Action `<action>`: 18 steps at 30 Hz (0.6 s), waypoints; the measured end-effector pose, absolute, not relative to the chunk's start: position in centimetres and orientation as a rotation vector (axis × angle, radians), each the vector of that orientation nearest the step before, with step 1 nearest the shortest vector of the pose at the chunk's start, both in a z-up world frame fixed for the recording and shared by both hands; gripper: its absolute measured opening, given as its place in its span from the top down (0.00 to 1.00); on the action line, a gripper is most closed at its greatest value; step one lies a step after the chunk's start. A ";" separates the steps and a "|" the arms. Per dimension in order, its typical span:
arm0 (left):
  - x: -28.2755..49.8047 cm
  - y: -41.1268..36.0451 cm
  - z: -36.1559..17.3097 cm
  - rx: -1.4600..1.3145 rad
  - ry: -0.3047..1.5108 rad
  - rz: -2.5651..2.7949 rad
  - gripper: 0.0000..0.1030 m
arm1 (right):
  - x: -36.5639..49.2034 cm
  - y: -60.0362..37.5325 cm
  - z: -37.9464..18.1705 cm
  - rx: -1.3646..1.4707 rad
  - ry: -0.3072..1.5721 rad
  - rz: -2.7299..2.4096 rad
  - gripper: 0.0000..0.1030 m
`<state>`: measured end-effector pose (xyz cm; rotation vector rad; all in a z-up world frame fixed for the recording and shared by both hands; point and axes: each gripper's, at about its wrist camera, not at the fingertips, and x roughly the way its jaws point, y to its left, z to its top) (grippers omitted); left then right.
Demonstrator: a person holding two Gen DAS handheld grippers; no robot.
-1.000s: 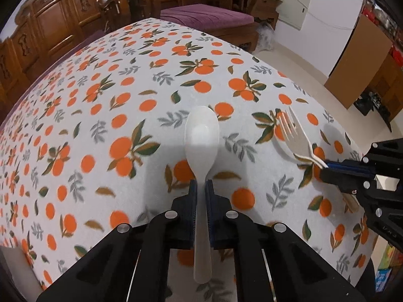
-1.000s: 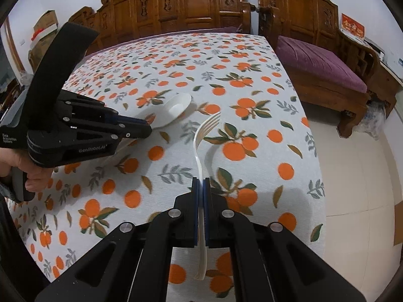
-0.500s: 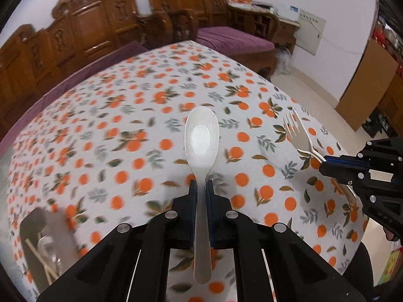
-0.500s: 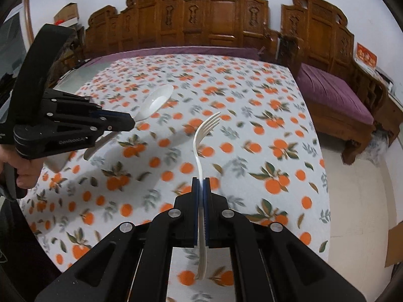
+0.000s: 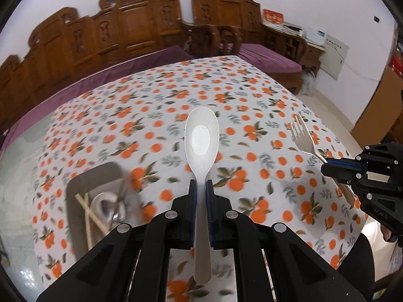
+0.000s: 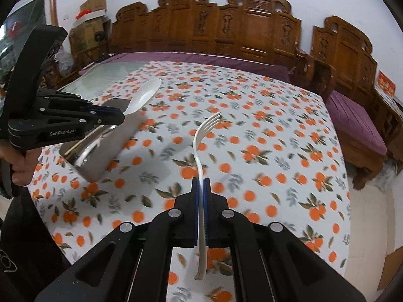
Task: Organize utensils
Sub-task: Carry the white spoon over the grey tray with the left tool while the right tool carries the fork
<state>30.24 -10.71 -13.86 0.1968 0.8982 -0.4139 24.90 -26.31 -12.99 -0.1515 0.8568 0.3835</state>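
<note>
We see the left gripper (image 5: pixel 200 186) clamped on a white spoon (image 5: pixel 201 138) and the right gripper (image 6: pixel 201 183) clamped on a white fork (image 6: pixel 201 136) — both held above the tablecloth (image 6: pixel 264 125), near a tray (image 5: pixel 75 196) holding chopsticks (image 5: pixel 90 214).

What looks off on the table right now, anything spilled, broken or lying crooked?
Nothing stands out. The white spoon and white fork are each clamped in a claw above the tablecloth, and the gray tray holds chopsticks loosely crossed, with nothing spilled.
</note>
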 end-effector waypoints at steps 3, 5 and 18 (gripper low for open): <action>30.0 -8.5 -13.7 0.180 0.898 -0.383 0.94 | 25.0 -24.5 -12.9 -0.154 0.857 0.406 0.96; 30.0 -7.1 -13.6 0.169 0.899 -0.361 0.94 | 25.0 -23.2 -13.0 -0.159 0.859 0.422 0.96; 31.4 0.3 -16.4 0.087 0.966 -0.230 0.94 | 26.0 -17.5 -13.4 -0.152 0.872 0.505 0.96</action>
